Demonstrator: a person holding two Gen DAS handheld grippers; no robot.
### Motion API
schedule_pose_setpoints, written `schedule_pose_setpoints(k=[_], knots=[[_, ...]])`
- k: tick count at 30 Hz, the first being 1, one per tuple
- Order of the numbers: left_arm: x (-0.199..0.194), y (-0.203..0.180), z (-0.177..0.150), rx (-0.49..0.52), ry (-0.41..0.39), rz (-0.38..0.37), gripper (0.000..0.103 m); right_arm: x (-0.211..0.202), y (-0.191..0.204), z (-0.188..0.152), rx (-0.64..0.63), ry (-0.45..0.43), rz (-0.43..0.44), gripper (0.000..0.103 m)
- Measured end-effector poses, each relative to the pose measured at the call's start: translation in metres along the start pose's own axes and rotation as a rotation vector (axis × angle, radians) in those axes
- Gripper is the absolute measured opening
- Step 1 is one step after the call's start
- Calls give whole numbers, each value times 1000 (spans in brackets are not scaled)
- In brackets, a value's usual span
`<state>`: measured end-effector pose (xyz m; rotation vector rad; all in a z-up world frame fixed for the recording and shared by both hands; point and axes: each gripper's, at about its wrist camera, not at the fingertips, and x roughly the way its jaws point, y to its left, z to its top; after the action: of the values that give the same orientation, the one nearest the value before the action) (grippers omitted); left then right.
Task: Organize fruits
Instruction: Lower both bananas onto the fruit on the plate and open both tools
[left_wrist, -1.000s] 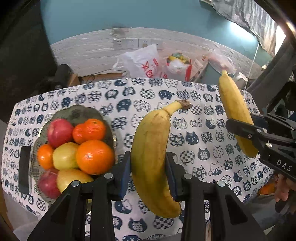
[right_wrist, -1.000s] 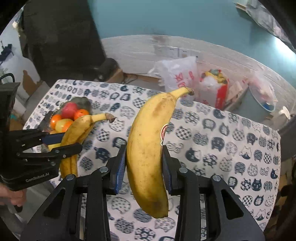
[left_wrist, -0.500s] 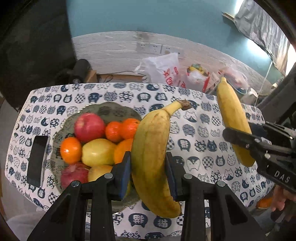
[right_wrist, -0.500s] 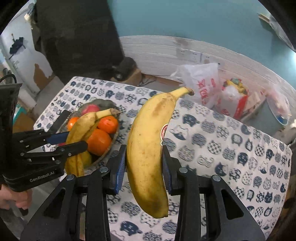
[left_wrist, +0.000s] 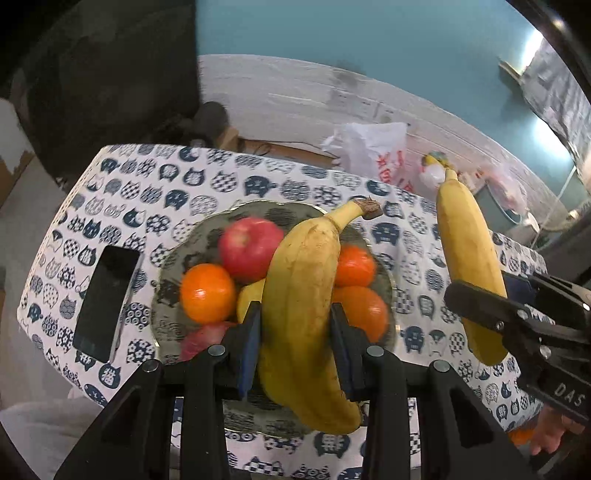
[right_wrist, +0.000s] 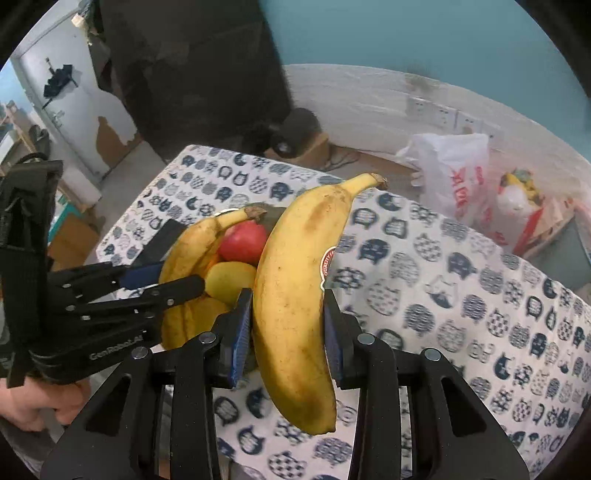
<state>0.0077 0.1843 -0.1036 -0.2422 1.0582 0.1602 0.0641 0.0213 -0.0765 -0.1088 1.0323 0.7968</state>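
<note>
Bananas: my left gripper (left_wrist: 295, 332) clamps one banana (left_wrist: 306, 295) above the fruit bowl (left_wrist: 173, 258).
Right gripper (right_wrist: 284, 325): clamps my stickered banana (right_wrist: 295, 280) beside that bowl.

The left gripper (left_wrist: 295, 332) points steeply downward, its blue-padded jaws clamped on a banana (left_wrist: 306, 306). The right gripper (right_wrist: 286, 328) tilts down likewise, jaws pressed on a second banana (right_wrist: 295, 280). A hand (right_wrist: 33, 402) grasps the left gripper's handle.
</note>
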Motion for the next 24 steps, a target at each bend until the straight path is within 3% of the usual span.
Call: schedule_pose_setpoints(k=[8,20,24], knots=[[10,34,3,-74,24,16,36,30,25,10,-19,39,41,34],[35,58,2,-163,92,-31,36,70,37,16,4,113,87,34],[34,57,4,-147,87,-17,43,80,39,17,5,133,93,35]])
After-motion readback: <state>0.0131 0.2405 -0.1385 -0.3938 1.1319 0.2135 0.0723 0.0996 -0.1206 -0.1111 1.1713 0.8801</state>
